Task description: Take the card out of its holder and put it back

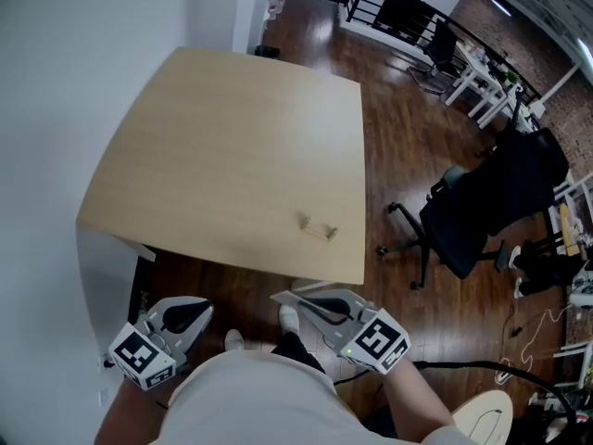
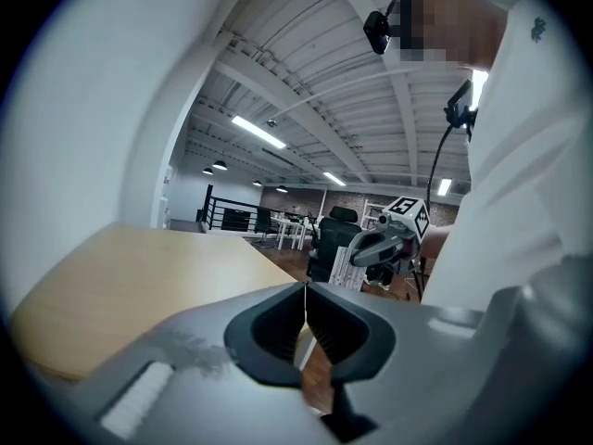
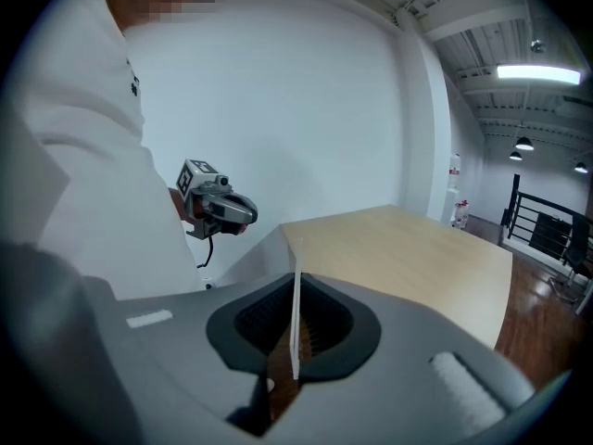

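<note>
Right gripper view, and the right gripper [image 3: 297, 286] has its jaws clamped on the card [image 3: 295, 341], the thin white edge standing upright between the pads. Over to the left gripper [image 2: 305, 295]: jaws pressed together, nothing in them. Out on the tabletop [image 1: 222, 146], the holder [image 1: 317, 230] sits near the front edge, well apart from both grippers and looking empty. So the taking-out looks done; the putting-back is all to come. Count: two grippers, one card, one holder.
</note>
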Demonstrator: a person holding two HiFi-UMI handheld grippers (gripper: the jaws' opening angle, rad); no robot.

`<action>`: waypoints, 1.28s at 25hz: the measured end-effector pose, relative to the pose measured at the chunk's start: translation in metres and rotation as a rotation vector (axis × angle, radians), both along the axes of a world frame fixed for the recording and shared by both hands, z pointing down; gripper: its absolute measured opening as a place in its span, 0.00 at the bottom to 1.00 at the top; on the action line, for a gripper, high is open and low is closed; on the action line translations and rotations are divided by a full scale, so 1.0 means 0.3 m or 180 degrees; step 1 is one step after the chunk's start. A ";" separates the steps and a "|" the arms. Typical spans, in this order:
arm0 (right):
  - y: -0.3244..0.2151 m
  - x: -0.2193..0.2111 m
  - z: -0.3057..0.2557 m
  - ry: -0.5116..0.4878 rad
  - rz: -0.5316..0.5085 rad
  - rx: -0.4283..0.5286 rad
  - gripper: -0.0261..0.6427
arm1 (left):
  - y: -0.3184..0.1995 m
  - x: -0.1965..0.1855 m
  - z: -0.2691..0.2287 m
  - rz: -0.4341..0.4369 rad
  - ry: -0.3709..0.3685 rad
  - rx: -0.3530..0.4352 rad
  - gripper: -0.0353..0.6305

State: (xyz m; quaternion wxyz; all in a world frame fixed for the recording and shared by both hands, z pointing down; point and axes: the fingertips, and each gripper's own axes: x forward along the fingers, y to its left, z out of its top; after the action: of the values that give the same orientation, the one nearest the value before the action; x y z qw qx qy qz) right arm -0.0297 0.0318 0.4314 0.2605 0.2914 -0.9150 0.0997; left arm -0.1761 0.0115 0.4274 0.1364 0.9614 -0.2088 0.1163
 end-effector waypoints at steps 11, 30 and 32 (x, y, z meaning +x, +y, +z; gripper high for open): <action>0.022 -0.018 0.016 -0.0053 0.0101 0.0031 0.07 | 0.017 -0.019 0.036 0.0101 0.0024 0.0030 0.10; -0.442 0.388 0.034 -0.0022 0.0036 0.0213 0.07 | -0.113 0.143 0.008 -0.0555 0.0029 0.0046 0.10; -0.497 0.439 0.060 -0.0010 0.0025 0.0194 0.07 | -0.129 0.177 0.008 -0.0635 0.0028 0.0043 0.10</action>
State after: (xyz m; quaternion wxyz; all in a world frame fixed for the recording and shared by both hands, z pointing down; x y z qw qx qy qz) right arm 0.1019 -0.1173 0.4495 0.2497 0.3027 -0.9169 0.0732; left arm -0.1230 -0.0272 0.4300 0.1417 0.9372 -0.3036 0.0966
